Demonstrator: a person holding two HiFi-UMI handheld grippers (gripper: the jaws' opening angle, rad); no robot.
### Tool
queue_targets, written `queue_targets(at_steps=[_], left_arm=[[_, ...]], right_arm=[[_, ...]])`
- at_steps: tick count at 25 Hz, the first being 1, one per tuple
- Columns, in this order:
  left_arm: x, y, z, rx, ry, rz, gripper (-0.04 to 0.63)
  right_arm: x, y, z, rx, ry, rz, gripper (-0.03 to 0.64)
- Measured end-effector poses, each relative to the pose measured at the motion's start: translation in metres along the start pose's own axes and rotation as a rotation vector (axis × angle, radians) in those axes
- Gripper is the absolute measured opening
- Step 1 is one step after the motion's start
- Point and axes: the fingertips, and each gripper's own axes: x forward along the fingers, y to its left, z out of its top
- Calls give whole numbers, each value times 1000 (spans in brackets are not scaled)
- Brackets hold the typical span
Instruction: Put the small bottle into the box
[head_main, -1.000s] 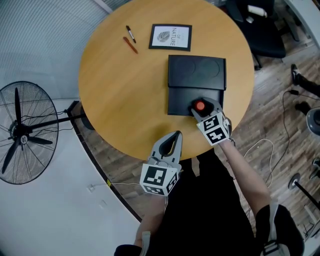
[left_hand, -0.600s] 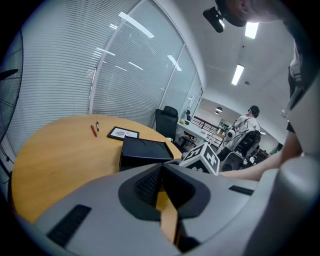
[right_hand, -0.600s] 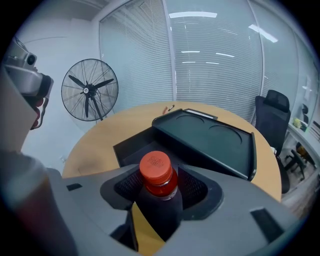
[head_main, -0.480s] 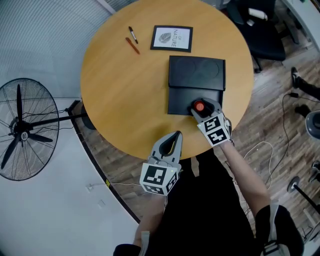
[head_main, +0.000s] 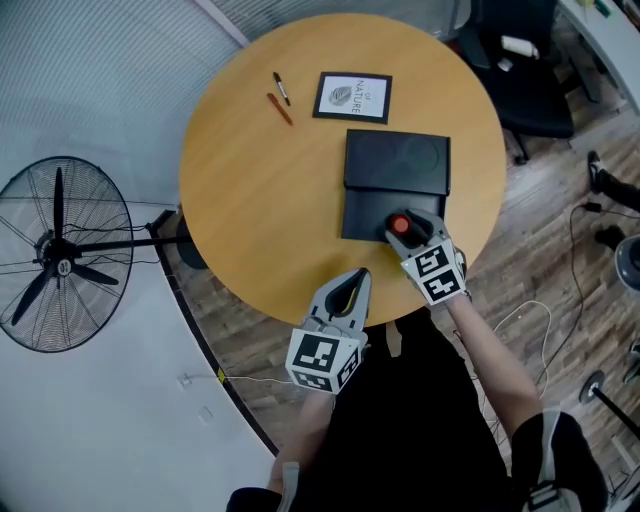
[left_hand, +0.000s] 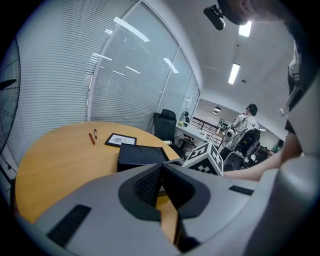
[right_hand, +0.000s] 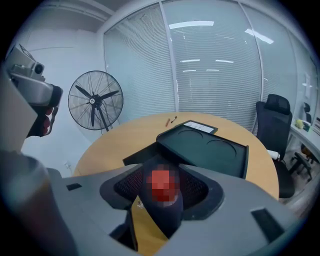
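1. Bottle detail is mostly hidden. In the head view only the red cap of the small bottle (head_main: 400, 224) shows, over the near right corner of the black box (head_main: 395, 185). The right gripper (head_main: 408, 232) covers the bottle's body.
2. In the right gripper view, the right gripper (right_hand: 162, 187) is clamped on the small bottle (right_hand: 165, 212), whose body is dark. Its red top is smeared and no label can be read.
3. Whether the bottle rests inside the box or hangs just above it cannot be told.
4. The left gripper (head_main: 347, 290) sits at the near edge of the round table (head_main: 260, 200), well apart from the box. Its jaws are pressed together with nothing between them.
5. A framed card (head_main: 352, 97) beyond the box bears a leaf emblem and print that seems to read "NATURE", though it is too small to be sure. Two pens (head_main: 281, 98) lie just beside it.
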Motion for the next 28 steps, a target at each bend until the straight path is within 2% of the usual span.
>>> queue_targets(at_steps=[10,20,28], left_arm=[[-4,-18,20,45,-47,1,-5],[-14,-14,47,72,-128,37,-5],[-17,-12,57,61,-180,56,-5]], right_arm=[[-34,3,25,-16,-77,9,221],[-75,9,48,-25,-160,10,195],[-117,11,82,-41,-262,9,169]])
